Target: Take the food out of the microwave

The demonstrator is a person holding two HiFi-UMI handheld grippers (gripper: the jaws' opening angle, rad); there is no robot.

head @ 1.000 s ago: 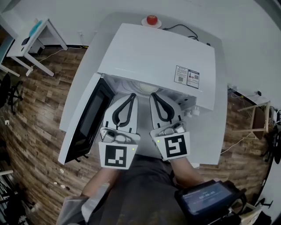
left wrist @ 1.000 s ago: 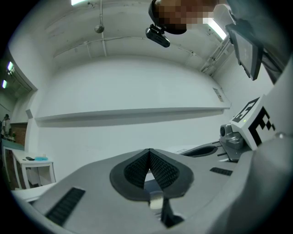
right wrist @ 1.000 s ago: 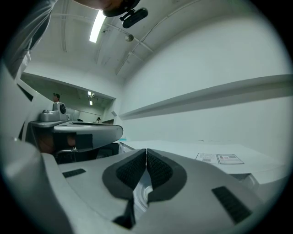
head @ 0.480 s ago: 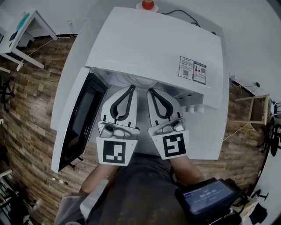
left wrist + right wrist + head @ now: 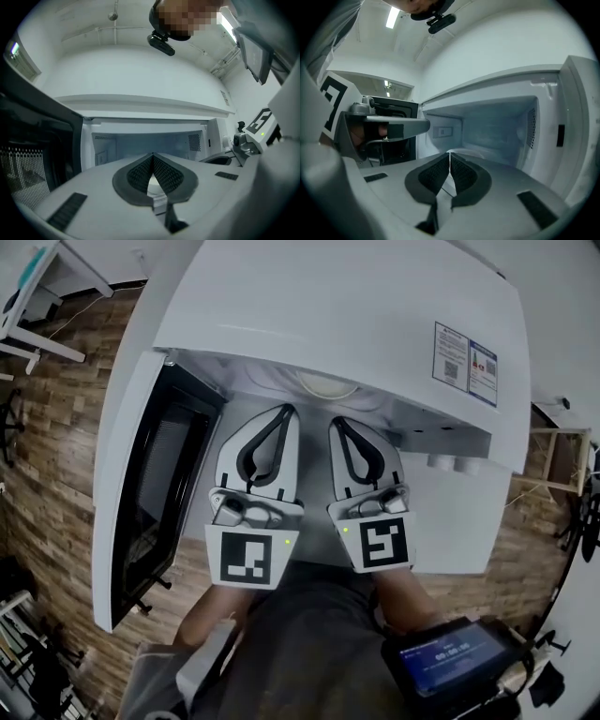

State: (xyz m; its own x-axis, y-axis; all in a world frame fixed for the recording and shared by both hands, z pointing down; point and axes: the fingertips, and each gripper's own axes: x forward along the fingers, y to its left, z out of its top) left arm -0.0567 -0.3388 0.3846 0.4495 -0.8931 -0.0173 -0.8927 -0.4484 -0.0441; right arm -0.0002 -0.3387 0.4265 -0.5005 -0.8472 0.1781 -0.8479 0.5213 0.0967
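At the mouth of the white box-shaped microwave (image 5: 328, 306), its dark-windowed door (image 5: 150, 484) swung open to the left, the left gripper (image 5: 287, 412) and right gripper (image 5: 337, 422) sit side by side, each with jaws pressed together on nothing. The food, a pale round dish (image 5: 326, 385), lies inside just beyond their tips. This looks like the reach-in step; next, the jaws must part to take the dish's rim. The QR-coded sticker (image 5: 466, 357) on top is too small to read
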